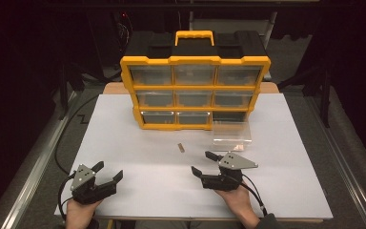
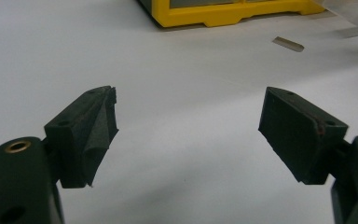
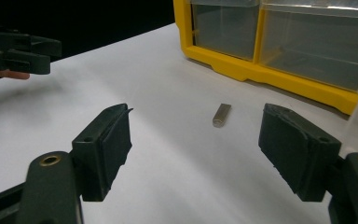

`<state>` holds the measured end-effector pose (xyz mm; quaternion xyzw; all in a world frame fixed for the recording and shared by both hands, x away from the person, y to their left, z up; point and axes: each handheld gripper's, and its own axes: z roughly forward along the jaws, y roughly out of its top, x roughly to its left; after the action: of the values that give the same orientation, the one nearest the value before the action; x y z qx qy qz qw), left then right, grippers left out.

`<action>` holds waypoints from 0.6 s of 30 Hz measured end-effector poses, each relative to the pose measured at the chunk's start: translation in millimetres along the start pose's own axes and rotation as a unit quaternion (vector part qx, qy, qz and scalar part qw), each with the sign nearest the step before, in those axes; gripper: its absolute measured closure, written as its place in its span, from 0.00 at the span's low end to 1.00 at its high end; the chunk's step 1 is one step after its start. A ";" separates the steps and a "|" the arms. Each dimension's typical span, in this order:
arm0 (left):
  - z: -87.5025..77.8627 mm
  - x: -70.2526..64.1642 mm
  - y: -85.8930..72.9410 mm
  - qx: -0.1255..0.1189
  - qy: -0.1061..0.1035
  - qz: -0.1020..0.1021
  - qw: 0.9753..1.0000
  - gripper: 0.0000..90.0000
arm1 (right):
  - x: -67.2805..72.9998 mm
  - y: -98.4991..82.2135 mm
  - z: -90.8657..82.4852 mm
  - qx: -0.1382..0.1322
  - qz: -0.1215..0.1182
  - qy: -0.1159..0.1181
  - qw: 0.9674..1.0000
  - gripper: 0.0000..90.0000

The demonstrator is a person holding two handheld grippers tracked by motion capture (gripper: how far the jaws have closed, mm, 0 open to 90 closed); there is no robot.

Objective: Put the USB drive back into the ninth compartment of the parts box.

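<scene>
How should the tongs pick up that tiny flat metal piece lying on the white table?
Probably from straight above with the right tongs, which are open and nearest. The small metal piece lies flat and is long and thin, so pinch it across its narrow width, near the middle, one jaw on each long edge. Its ends are too far apart for a steady hold.

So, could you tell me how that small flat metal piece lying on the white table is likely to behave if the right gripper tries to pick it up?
The small metal piece looks stiff and flat-sided, so it probably won't roll. It lies low on the smooth white table, so the open right gripper may push it sliding rather than catch it. Its sheen suggests it may be slippery.
</scene>
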<state>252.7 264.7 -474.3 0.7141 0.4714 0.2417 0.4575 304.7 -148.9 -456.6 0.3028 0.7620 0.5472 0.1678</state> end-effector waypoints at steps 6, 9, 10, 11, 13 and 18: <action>-0.1 0.2 -0.1 -0.001 -0.002 0.000 1.000 0.22 | 1.9 3.9 13.8 0.012 -0.001 0.003 1.000 0.30; -0.1 0.1 -0.1 -0.001 -0.002 0.000 1.000 0.22 | 1.5 5.6 19.1 0.016 0.001 0.002 1.000 0.31; 0.0 0.1 -0.1 0.000 -0.002 0.000 1.000 0.22 | 1.4 6.4 20.4 0.017 0.003 0.001 1.000 0.32; 0.0 0.1 0.0 0.000 -0.002 -0.001 1.000 0.22 | 0.5 8.4 22.5 0.015 0.004 -0.001 1.000 0.32; 0.0 0.1 0.0 0.000 -0.002 -0.001 1.000 0.22 | 0.0 9.7 23.3 0.015 0.007 -0.004 1.000 0.32; 0.2 0.1 0.0 0.000 -0.003 -0.002 1.000 0.22 | -2.8 15.3 29.7 0.025 0.006 -0.011 1.000 0.33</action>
<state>252.9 264.7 -474.4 0.7139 0.4713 0.2389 0.4595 328.5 -125.6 -452.7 0.3173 0.7716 0.5257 0.1659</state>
